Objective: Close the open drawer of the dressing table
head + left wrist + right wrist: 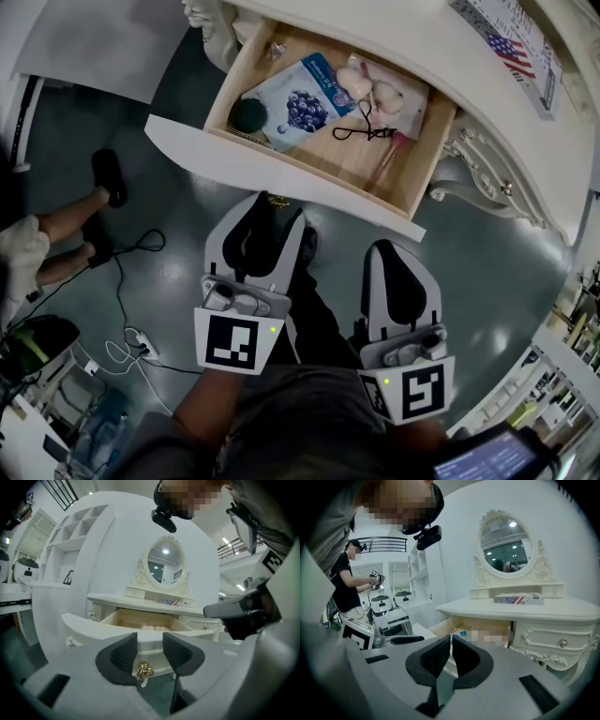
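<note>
The dressing table's [422, 56] drawer [281, 159] stands pulled out, its white front toward me. Inside lie a blue packet [305, 98], a dark round thing [248, 114], pale items and a black cord. My left gripper [272, 208] is open just in front of the drawer front. In the left gripper view its gripper [150, 641] frames the gold handle [145, 670], which shows low between the jaws with no pad pressing on it. My right gripper [394, 251] hangs further back from the drawer's right end. It is shut [451, 639] with nothing in it.
A flag-print box [511, 47] lies on the tabletop below an oval mirror [165, 564]. The table's carved right-hand drawers [555, 641] are shut. A seated person's legs [66, 225] and floor cables [131, 281] are at the left. Another person [347, 583] stands beyond.
</note>
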